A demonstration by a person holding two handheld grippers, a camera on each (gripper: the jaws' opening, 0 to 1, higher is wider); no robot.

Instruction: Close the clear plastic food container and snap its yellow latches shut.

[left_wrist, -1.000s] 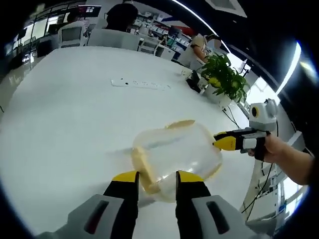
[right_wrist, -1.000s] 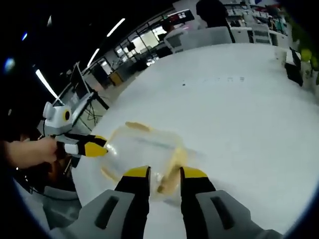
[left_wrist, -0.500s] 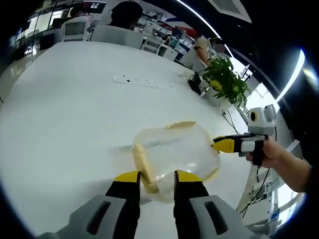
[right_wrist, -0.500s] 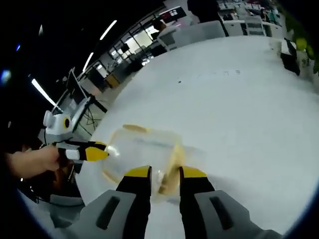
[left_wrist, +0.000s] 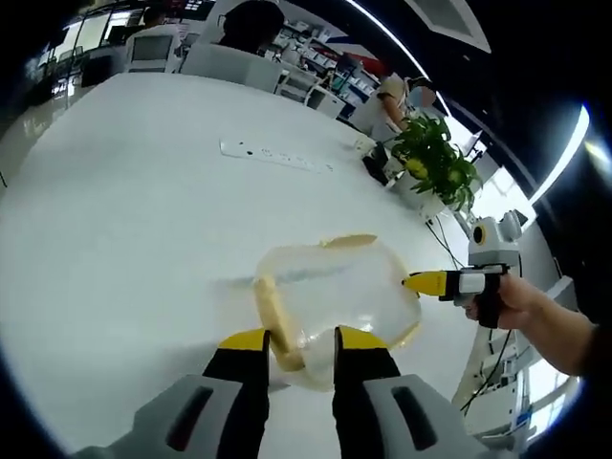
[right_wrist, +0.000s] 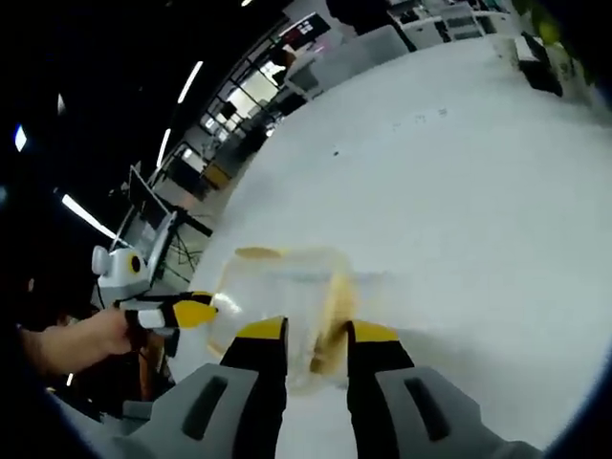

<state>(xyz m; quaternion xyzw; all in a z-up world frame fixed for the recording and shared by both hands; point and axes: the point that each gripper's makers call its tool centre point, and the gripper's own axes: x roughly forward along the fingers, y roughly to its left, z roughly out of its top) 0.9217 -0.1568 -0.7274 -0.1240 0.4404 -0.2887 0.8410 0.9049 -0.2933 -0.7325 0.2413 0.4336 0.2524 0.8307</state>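
The clear plastic container (left_wrist: pixel 339 287) lies on the white table (left_wrist: pixel 124 239) with its lid on and yellow latches around its rim. In the left gripper view my left gripper (left_wrist: pixel 299 342) has its jaws close together with a narrow gap. Its tips sit at the container's near end, where a yellow latch (left_wrist: pixel 277 320) shows in the gap. My right gripper (left_wrist: pixel 409 280) touches the opposite end, held by a hand (left_wrist: pixel 512 301). In the right gripper view my right gripper (right_wrist: pixel 316 335), equally narrow, meets the container (right_wrist: pixel 273 287) at another latch (right_wrist: pixel 337 301). The left gripper (right_wrist: pixel 212 306) touches the far side.
A white power strip (left_wrist: pixel 273 156) lies further up the table. A potted plant (left_wrist: pixel 435 153) and dark items stand near the far right edge. Chairs and a seated person (left_wrist: pixel 249 24) are beyond the table. The table edge runs close behind the container (right_wrist: pixel 191 277).
Both cameras have tilted, so the background has shifted. The container keeps its place at both pairs of jaws. In the left gripper view the right gripper sits slightly lower and looks slimmer.
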